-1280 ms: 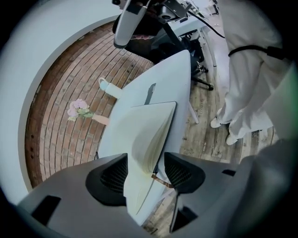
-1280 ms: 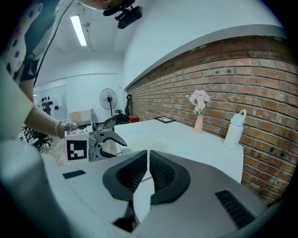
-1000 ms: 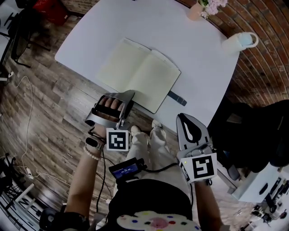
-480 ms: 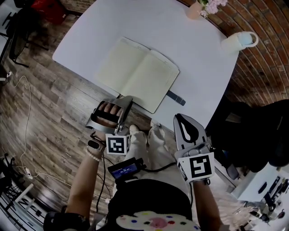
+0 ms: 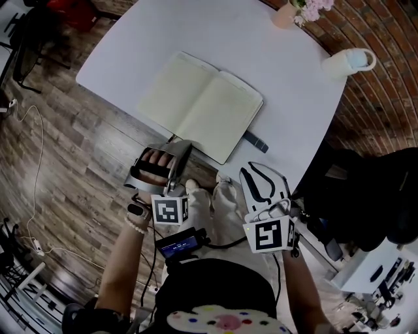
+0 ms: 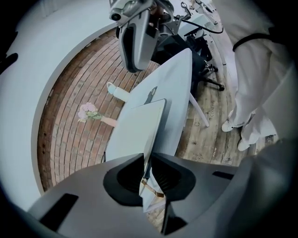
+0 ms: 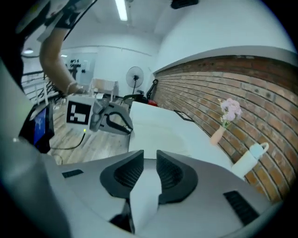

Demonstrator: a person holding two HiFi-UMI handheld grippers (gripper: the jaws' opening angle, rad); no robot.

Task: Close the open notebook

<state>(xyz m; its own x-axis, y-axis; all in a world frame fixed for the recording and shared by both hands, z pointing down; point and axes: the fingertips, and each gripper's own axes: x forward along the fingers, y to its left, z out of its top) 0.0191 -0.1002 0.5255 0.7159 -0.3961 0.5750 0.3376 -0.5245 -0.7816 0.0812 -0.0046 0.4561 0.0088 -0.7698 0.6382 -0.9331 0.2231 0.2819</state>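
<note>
The open notebook point(image 5: 199, 107) lies on the white table point(image 5: 130, 62), cream pages up, its near edge overhanging the table's front edge. My left gripper point(image 5: 185, 145) is at that near edge by the spine. In the left gripper view its jaws point(image 6: 146, 160) have just been closing, and the notebook's point(image 6: 145, 123) edge fills the narrow slit between them. My right gripper point(image 5: 253, 173) hovers off the front edge, right of the notebook and apart from it. Its jaws point(image 7: 150, 158) have just been opening a little, with nothing between them.
A dark strap point(image 5: 256, 141) lies on the table by the notebook's right side. A white mug point(image 5: 349, 60) and a pink vase with flowers point(image 5: 287, 13) stand at the far right. A black chair point(image 5: 366, 189) is right of the table, over wood floor point(image 5: 59, 163).
The left gripper's jaws have narrowed at the notebook's near edge without the hand shifting. The right gripper has sunk, drifted left and rolled.
</note>
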